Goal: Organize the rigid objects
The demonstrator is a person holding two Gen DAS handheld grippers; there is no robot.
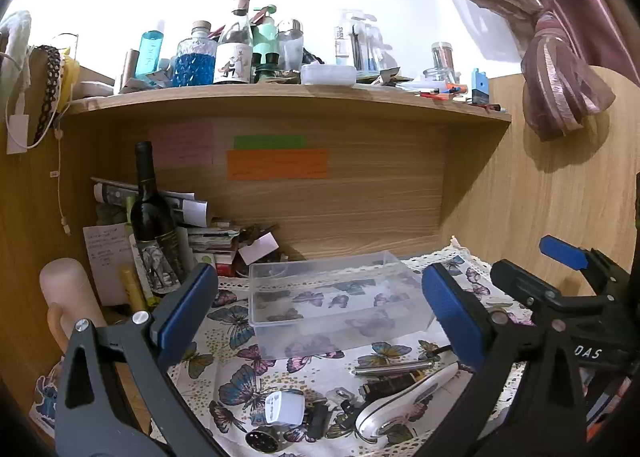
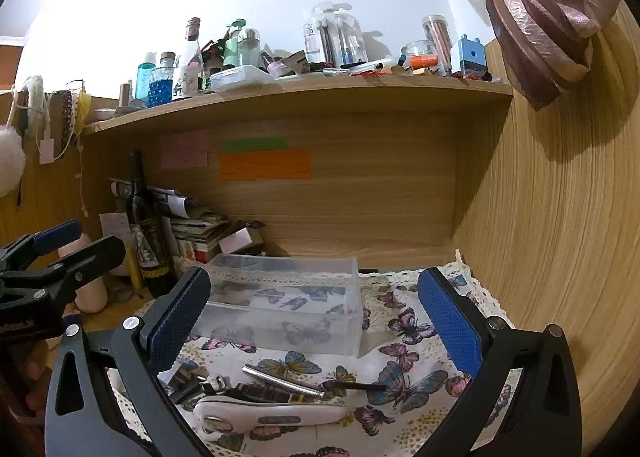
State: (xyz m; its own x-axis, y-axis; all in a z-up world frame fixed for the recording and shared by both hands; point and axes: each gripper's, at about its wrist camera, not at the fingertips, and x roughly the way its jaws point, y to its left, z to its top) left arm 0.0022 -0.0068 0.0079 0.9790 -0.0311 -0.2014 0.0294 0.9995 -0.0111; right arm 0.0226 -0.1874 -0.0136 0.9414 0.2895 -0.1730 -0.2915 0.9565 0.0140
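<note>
**Both grippers open before the clear box**

While both grippers hang above the butterfly cloth (image 1: 224, 341), the clear plastic box (image 1: 336, 297) serves as the landmark; it stands upright on the cloth, with no lid, and I see nothing inside it.

The left gripper (image 1: 320, 309) has its jaws wide apart and holds nothing; its blue pads (image 1: 188, 305) frame the box from the near side; the right gripper (image 2: 316, 317) is also spread wide and holds nothing, and the box appears between its pads, more toward the left one.

On the near side of the box, apart from it, lie the small things: a silver metal pen (image 2: 282, 377), lying slanted on the cloth; a white flat device (image 2: 272, 413) nearer than the pen and just beside it; a white cube-shaped adapter (image 1: 284, 407) near and to the left of the box; a round dark metal piece (image 1: 262, 439) just nearer than the adapter; between the adapter and the white device there are some small dark things which I cannot name.

Left of the box, behind its left corner, a dark wine bottle (image 1: 154, 225) stands upright before a pile of papers (image 1: 208, 235); above the box a wooden shelf (image 1: 288, 101) carries many bottles.
</note>
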